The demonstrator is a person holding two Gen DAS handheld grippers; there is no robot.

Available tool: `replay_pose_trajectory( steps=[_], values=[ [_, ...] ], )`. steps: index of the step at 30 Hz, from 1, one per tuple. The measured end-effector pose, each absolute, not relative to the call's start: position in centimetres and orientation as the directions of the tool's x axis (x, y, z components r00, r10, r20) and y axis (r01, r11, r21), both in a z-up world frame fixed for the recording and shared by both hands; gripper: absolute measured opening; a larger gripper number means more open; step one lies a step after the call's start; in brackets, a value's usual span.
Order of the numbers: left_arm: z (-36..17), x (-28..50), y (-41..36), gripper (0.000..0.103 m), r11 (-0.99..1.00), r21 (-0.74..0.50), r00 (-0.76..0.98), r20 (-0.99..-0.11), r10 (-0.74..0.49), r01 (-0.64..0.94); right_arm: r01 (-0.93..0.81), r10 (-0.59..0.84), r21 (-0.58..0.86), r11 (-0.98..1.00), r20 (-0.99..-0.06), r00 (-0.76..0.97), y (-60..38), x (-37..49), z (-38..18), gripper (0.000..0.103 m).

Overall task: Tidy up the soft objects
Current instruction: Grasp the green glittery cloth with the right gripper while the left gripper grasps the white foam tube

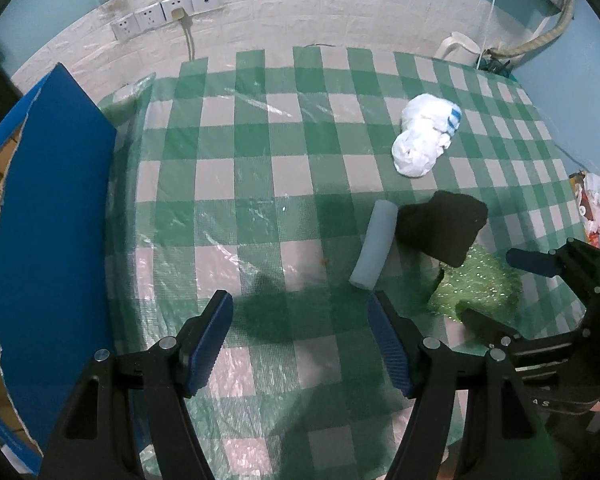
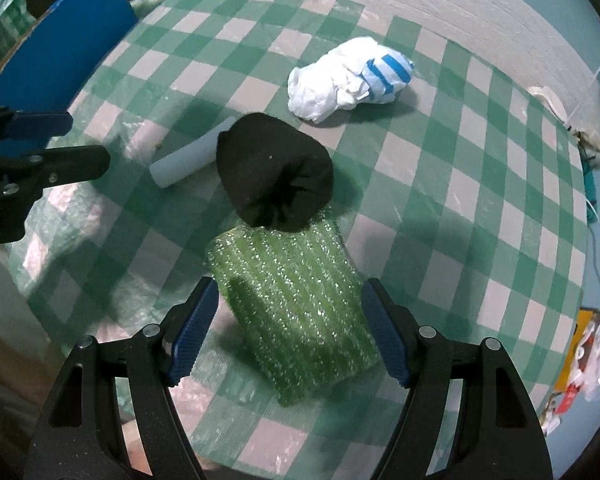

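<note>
A sparkly green sponge (image 2: 296, 312) lies on the checked tablecloth, with a black rolled cloth (image 2: 274, 174) resting against its far end. A pale blue foam cylinder (image 2: 184, 160) lies left of the black cloth, and a crumpled white cloth with blue stripes (image 2: 348, 80) lies farther back. My right gripper (image 2: 290, 334) is open, its fingers on either side of the green sponge. My left gripper (image 1: 300, 340) is open and empty over bare cloth, left of the foam cylinder (image 1: 374, 246). The green sponge (image 1: 478, 286), black cloth (image 1: 444, 228) and white cloth (image 1: 424, 136) show in the left wrist view too.
A blue cardboard box (image 1: 48, 216) stands open at the table's left edge. The table (image 1: 260, 152) has a plastic-covered green and white checked cloth. Wall sockets (image 1: 168, 14) and a white kettle (image 1: 458, 46) are at the back. Packets (image 2: 588, 364) lie off the right edge.
</note>
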State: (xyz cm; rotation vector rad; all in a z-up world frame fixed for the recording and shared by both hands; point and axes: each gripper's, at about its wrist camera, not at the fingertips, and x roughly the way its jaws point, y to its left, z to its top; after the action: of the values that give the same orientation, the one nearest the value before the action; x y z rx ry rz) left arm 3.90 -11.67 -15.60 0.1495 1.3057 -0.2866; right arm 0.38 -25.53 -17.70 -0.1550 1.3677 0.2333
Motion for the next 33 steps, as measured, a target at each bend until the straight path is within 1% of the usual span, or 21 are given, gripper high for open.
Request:
replay_pose_trajectory(
  steps=[4,8,11,12,13,14,15,16,19,27,32,33],
  values=[
    [-16.0,4.1,-11.8,0.071,0.956,-0.048,0.229,-0.966,-0.118,0.291,-0.243,0.06,0.017,0.97,-0.984,0.168,-25.8,0.7,-18.9,0.074],
    [-16.1,4.3,-12.1,0.071,0.954,-0.061,0.225,-0.966,-0.131,0.294,-0.232,0.089,0.05,0.972,-0.983,0.163,-26.0,1.1,-19.3,0.074],
    [-16.3,4.5,-12.4,0.071,0.95,-0.074,0.216,-0.966,-0.144,0.302,-0.216,0.116,0.082,0.973,-0.982,0.149,-26.3,1.5,-19.5,0.069],
    [-16.3,4.6,-12.6,0.071,0.949,-0.074,0.217,-0.965,-0.145,0.306,-0.212,0.117,0.084,0.974,-0.982,0.149,-26.6,1.6,-19.4,0.065],
    [-16.4,4.6,-12.8,0.071,0.947,-0.073,0.216,-0.965,-0.146,0.311,-0.212,0.118,0.085,0.974,-0.981,0.151,-26.5,1.5,-19.4,0.056],
    [-16.4,4.6,-12.9,0.071,0.946,-0.074,0.216,-0.965,-0.147,0.317,-0.21,0.125,0.091,0.973,-0.98,0.155,-26.5,1.5,-19.3,0.05],
    [-16.5,4.7,-13.0,0.071,0.944,-0.074,0.216,-0.965,-0.149,0.322,-0.211,0.14,0.106,0.972,-0.978,0.156,-26.4,1.5,-19.1,0.033],
    [-16.5,4.7,-13.2,0.071,0.943,-0.073,0.217,-0.965,-0.149,0.326,-0.213,0.152,0.118,0.97,-0.977,0.152,-26.1,1.3,-18.9,0.021],
    [-16.8,4.9,-13.9,0.071,0.938,-0.075,0.211,-0.965,-0.153,0.338,-0.2,0.176,0.146,0.969,-0.974,0.144,-26.1,1.4,-18.6,0.018],
    [-17.8,5.4,-15.3,0.071,0.93,-0.07,0.201,-0.968,-0.151,0.362,-0.122,0.249,0.232,0.965,-0.955,0.158,-27.9,1.4,-17.5,0.017],
    [-18.7,5.6,-15.9,0.071,0.927,-0.074,0.187,-0.97,-0.152,0.368,-0.095,0.261,0.248,0.964,-0.951,0.167,-28.9,1.1,-17.4,0.017],
    [-18.9,5.6,-16.0,0.065,0.926,-0.077,0.185,-0.971,-0.154,0.369,-0.091,0.263,0.251,0.964,-0.95,0.168,-29.2,1.1,-17.4,0.017]
  ],
)
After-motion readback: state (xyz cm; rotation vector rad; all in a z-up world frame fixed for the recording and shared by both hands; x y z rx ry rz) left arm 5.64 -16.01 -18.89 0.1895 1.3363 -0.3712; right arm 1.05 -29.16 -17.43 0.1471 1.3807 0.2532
